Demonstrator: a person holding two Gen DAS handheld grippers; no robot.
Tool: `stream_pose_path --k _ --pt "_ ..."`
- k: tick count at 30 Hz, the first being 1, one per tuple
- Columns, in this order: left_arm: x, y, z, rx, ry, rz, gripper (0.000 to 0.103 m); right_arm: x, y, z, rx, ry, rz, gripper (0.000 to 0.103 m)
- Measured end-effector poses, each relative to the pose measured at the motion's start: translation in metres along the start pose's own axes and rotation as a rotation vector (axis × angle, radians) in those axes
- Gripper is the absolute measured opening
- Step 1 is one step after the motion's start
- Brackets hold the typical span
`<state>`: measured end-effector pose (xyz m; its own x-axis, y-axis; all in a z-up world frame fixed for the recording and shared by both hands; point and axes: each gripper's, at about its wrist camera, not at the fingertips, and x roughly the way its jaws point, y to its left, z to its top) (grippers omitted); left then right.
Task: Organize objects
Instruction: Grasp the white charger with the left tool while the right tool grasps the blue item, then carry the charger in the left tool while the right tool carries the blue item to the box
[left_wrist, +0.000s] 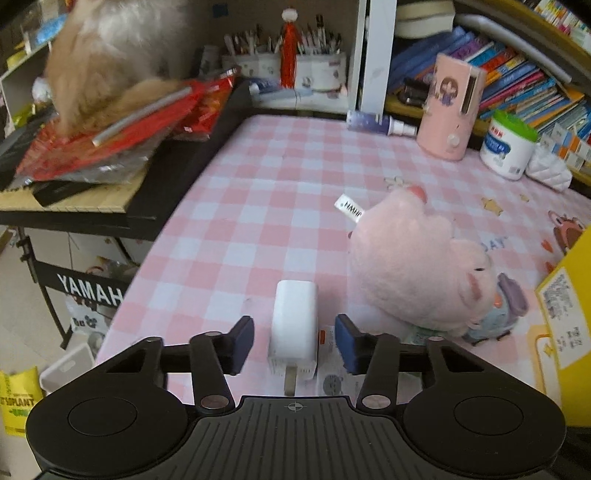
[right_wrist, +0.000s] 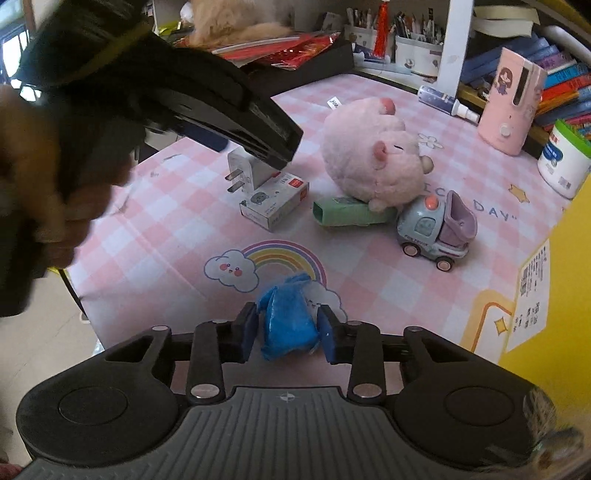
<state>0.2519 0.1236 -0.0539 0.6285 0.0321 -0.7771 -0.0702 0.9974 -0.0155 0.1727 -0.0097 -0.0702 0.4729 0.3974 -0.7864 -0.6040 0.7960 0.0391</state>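
Note:
A white plug charger (left_wrist: 293, 325) sits on a small printed box (left_wrist: 334, 373), between the open fingers of my left gripper (left_wrist: 294, 341), which do not touch it. In the right wrist view the charger (right_wrist: 251, 168) and box (right_wrist: 275, 203) sit under the left gripper's black body (right_wrist: 207, 107). My right gripper (right_wrist: 287, 332) is shut on a crumpled blue wrapper (right_wrist: 288, 321) above the table. A pink plush pig (right_wrist: 369, 151), a green box (right_wrist: 347, 212) and a toy truck (right_wrist: 436, 229) lie beside each other.
The table has a pink checked cloth (right_wrist: 369, 280). A yellow box (right_wrist: 554, 266) stands at the right edge. A pink canister (left_wrist: 448, 107), a white jar (left_wrist: 508, 146) and a spray bottle (left_wrist: 380, 123) stand by the bookshelf. A keyboard (left_wrist: 122, 173) with red packets lies left.

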Motion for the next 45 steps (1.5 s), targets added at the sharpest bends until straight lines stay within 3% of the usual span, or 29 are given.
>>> stream_pose_path --k 3,5,11,18,23,34,45 --pt "0.007 0.004 0.000 -0.028 -0.003 -0.025 0.036 -0.001 -0.003 0.000 0.019 0.004 0.000 0.030" --pt "0.008 0.007 0.002 -0.041 -0.004 -0.045 0.026 -0.001 -0.004 0.000 0.024 0.005 -0.006 0.030" --pt "-0.009 0.020 -0.004 -0.092 -0.017 -0.061 0.024 -0.007 -0.009 0.002 0.073 -0.008 -0.039 0.029" --pt "-0.059 0.038 -0.018 -0.121 -0.086 -0.066 0.024 -0.023 -0.007 -0.002 0.123 -0.028 -0.071 0.028" --pt "-0.099 0.045 -0.038 -0.141 -0.116 -0.114 0.024 -0.040 0.002 -0.007 0.166 -0.047 -0.090 0.028" --pt "-0.168 0.043 -0.102 -0.146 -0.100 -0.241 0.024 -0.102 0.035 -0.033 0.195 -0.085 -0.104 0.027" --pt "-0.206 0.030 -0.148 -0.094 -0.073 -0.303 0.024 -0.144 0.068 -0.081 0.272 -0.099 -0.140 0.027"
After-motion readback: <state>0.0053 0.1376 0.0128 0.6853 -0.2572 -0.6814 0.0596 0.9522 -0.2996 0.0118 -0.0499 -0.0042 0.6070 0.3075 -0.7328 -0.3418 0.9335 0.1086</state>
